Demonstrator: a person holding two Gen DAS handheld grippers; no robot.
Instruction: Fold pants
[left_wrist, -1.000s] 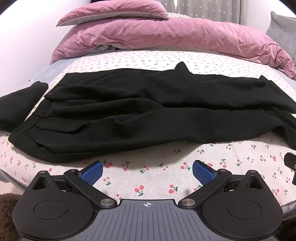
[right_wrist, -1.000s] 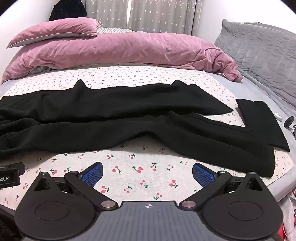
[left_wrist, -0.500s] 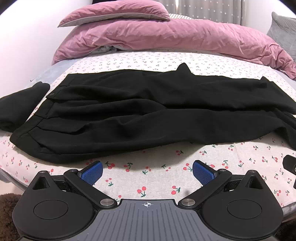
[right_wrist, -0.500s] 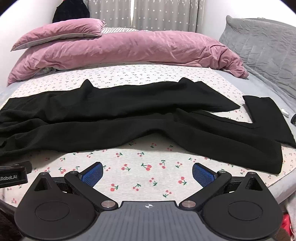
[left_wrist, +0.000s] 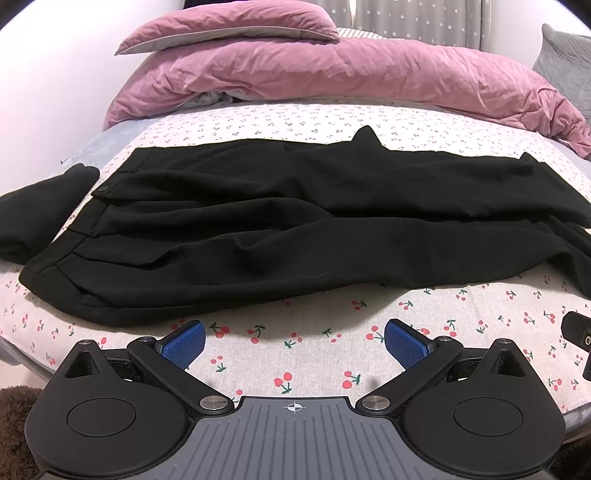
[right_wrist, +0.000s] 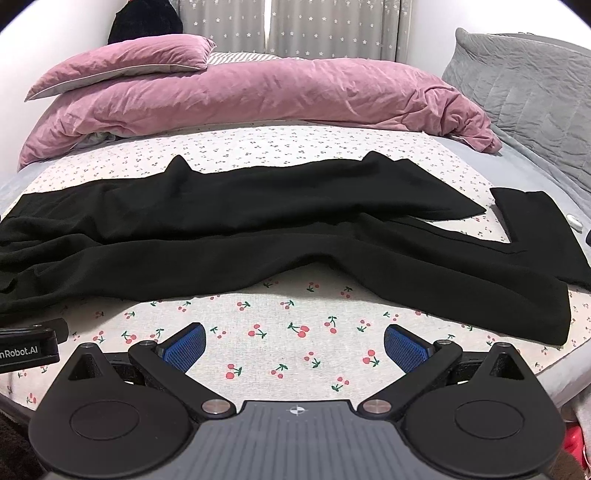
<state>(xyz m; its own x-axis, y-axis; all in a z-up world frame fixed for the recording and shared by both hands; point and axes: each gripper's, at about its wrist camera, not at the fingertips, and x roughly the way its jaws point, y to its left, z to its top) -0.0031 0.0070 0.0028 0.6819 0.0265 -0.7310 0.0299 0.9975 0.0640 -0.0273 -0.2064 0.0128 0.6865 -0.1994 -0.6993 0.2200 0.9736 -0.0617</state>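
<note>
The black pants (left_wrist: 280, 229) lie spread lengthwise on the cherry-print sheet (right_wrist: 288, 343), below the pink duvet (right_wrist: 258, 99). Soft, limp and light, they are best pinched at waistband and hems. The left gripper (left_wrist: 294, 341) and right gripper (right_wrist: 294, 341) gape wide, empty.

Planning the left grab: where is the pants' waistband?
In the left wrist view, the waistband lies at the left, beside a folded black garment.

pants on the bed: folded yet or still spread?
Spread. The black pants lie full length across the cherry-print sheet, waistband left, legs splayed apart at right, no cross fold visible.
</note>
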